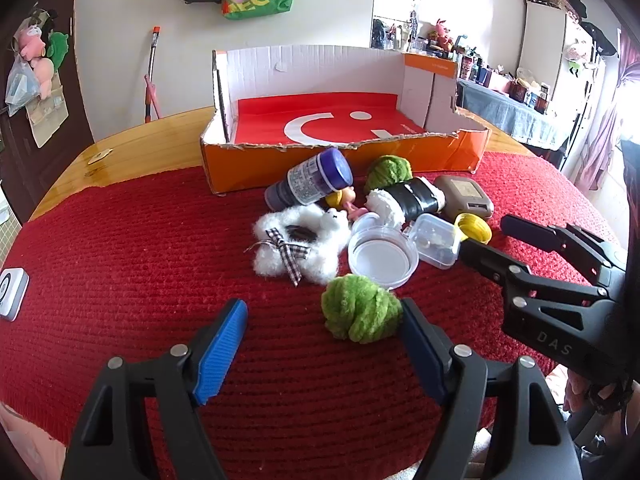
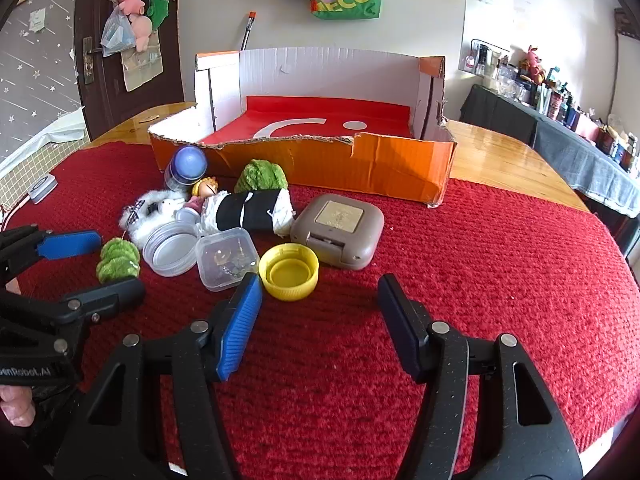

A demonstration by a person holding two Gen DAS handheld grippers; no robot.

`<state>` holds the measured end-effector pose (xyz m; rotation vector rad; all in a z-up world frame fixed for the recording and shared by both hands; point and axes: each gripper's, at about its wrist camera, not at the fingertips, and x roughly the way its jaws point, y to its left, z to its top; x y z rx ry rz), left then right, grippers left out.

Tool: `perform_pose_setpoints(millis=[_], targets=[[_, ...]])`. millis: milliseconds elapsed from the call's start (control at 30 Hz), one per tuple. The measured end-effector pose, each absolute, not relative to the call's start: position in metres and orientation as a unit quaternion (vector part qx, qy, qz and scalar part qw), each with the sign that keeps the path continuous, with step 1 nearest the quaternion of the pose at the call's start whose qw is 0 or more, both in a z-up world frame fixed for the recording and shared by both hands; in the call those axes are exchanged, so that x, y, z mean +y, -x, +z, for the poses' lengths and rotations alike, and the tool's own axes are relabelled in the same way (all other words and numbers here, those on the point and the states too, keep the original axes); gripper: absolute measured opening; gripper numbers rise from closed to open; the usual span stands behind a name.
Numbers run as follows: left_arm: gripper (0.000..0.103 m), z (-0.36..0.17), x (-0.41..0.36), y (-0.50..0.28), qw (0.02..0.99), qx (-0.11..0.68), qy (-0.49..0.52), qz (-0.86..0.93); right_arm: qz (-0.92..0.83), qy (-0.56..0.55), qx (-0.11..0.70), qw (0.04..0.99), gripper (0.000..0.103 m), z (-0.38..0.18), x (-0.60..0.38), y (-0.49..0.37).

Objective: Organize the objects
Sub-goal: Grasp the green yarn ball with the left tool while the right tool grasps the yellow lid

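Note:
My left gripper [image 1: 322,344] is open low over the red mat, and a green fuzzy ball [image 1: 360,312] lies between its fingers, against the right one. In the right wrist view that ball [image 2: 118,260] sits inside the left gripper [image 2: 114,266]. My right gripper [image 2: 320,320] is open with nothing between its fingers, just behind a yellow cap [image 2: 289,270]. The pile holds a clear box [image 2: 226,258], round lid [image 2: 170,252], brown case [image 2: 338,232], black-and-white roll [image 2: 248,210], second green ball [image 2: 260,176], purple-capped bottle [image 2: 186,168] and white fluffy toy [image 2: 156,208].
An orange cardboard box [image 1: 344,156] with a red floor stands open behind the pile. The red knitted mat [image 1: 140,248] covers a wooden table [image 1: 140,140]. A small white device [image 1: 12,292] lies at the mat's left edge. A cluttered side table [image 2: 580,148] stands at the right.

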<state>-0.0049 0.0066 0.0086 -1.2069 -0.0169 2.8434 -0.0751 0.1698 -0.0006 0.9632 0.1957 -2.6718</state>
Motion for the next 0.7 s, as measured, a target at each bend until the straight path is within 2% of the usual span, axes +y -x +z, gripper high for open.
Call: perform_pose_setpoints(millis=[100, 333, 533, 633, 700], targets=[[0.076, 0.0085, 0.0073, 0.0057, 0.027, -0.006, 0.390, 0.920, -0.928, -0.335, 0.069, 0.149, 0.057, -0.0010, 0.1678, 0.0787], [0.068, 0.0092, 0.0092, 0.0057, 0.035, -0.006, 0.388, 0.921, -0.926, -0.336, 0.069, 0.158, 0.047, -0.0013, 0.1637, 0.0833], [0.054, 0.0102, 0.0135, 0.0044, 0.048, -0.004, 0.387, 0.921, -0.924, -0.340, 0.061, 0.162, 0.030, 0.0002, 0.1686, 0.0825], [0.048, 0.0107, 0.0156, 0.0036, 0.051, -0.002, 0.387, 0.921, -0.924, -0.341, 0.060, 0.165, 0.029, 0.0009, 0.1686, 0.0811], [0.039, 0.0114, 0.0164, 0.0027, 0.054, -0.001, 0.386, 0.921, -0.924, -0.340, 0.062, 0.165, 0.029, 0.0013, 0.1676, 0.0800]])
